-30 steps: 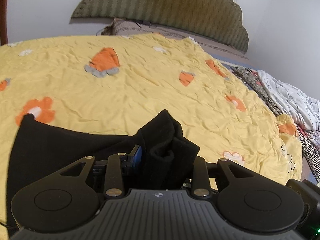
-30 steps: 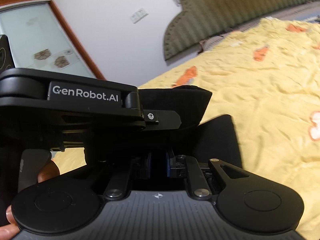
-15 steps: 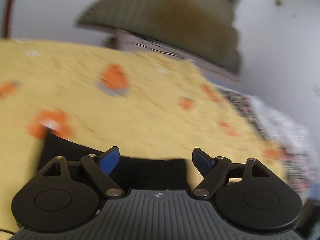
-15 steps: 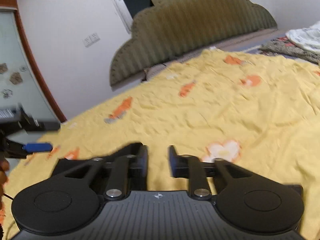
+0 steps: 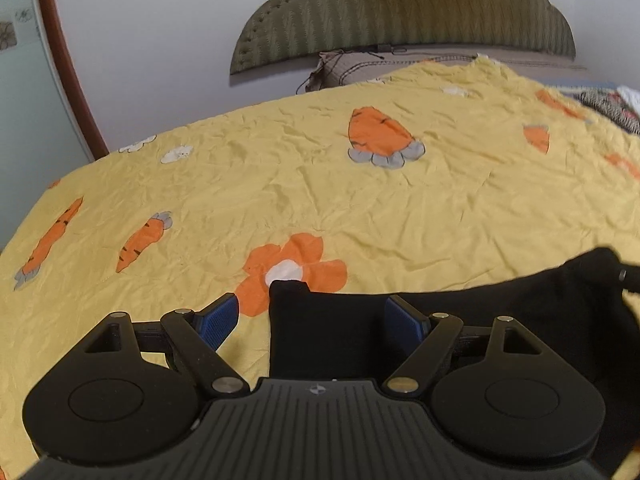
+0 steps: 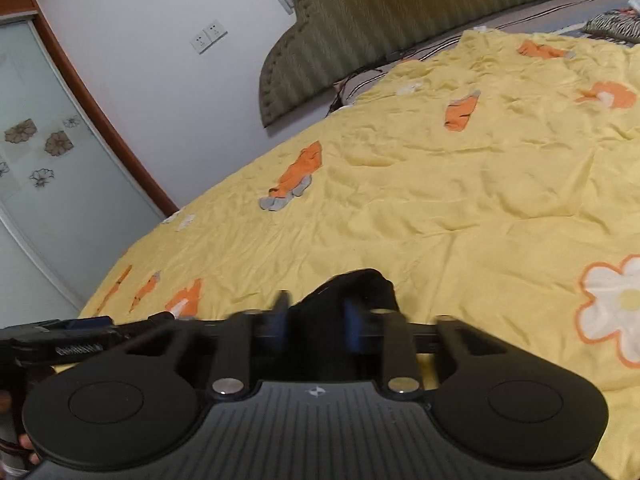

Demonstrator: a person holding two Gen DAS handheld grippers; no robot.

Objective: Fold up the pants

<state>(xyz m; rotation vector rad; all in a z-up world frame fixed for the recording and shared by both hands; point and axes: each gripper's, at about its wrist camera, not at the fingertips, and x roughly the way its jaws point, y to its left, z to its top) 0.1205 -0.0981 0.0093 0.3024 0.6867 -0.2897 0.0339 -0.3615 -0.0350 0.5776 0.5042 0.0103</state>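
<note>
**Black pants on the yellow bedspread, one claw wide, the other closing**

The black pants (image 5: 460,320) are seen lying on the bed, spread over a yellow bedspread (image 5: 320,184) printed with orange carrots and flowers. In the left wrist view, one corner of the pants is seen resting against an orange flower (image 5: 296,268), and the cloth is stretched away to the right.

The left claw (image 5: 312,320) is held wide open above that corner. Its blue pads (image 5: 218,318) are set well apart, one over bare bedspread and the other over the black cloth, and nothing is gripped by them.

The right claw (image 6: 314,316) is shown blurred, with its jaws closing. A raised bunch of the pants (image 6: 356,284) is seen between the fingers and just beyond them; whether the cloth is pressed by the pads cannot be told from the blur. The left claw's body is visible at the left edge of the right wrist view.

A green padded headboard (image 5: 404,12) is set against the white wall behind the bed.
</note>
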